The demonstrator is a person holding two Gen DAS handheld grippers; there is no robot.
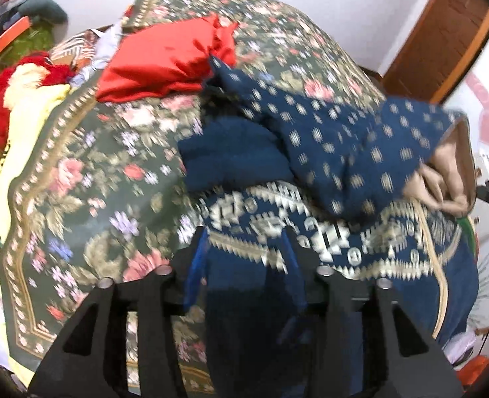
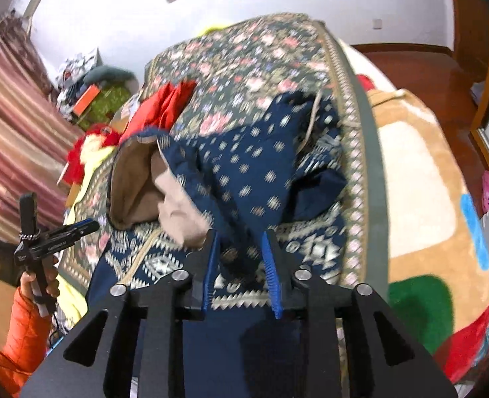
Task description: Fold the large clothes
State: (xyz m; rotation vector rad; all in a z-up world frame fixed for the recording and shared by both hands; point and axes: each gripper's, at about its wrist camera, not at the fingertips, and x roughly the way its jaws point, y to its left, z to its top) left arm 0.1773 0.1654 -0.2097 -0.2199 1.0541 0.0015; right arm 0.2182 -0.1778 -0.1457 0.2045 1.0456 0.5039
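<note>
A large navy patterned jacket with a beige lining lies bunched on the floral bedspread. In the left wrist view my left gripper is over the jacket's hem band; navy cloth lies between its fingers, and blur hides whether they pinch it. In the right wrist view my right gripper has its blue-padded fingers apart, and a fold of the jacket runs down between them. My left gripper also shows there at the left, beside the beige lining.
A red garment lies farther back on the bedspread. Red and yellow clothes are piled at the bed's left side. A tan blanket with coloured shapes covers the right side. Striped curtains hang at left.
</note>
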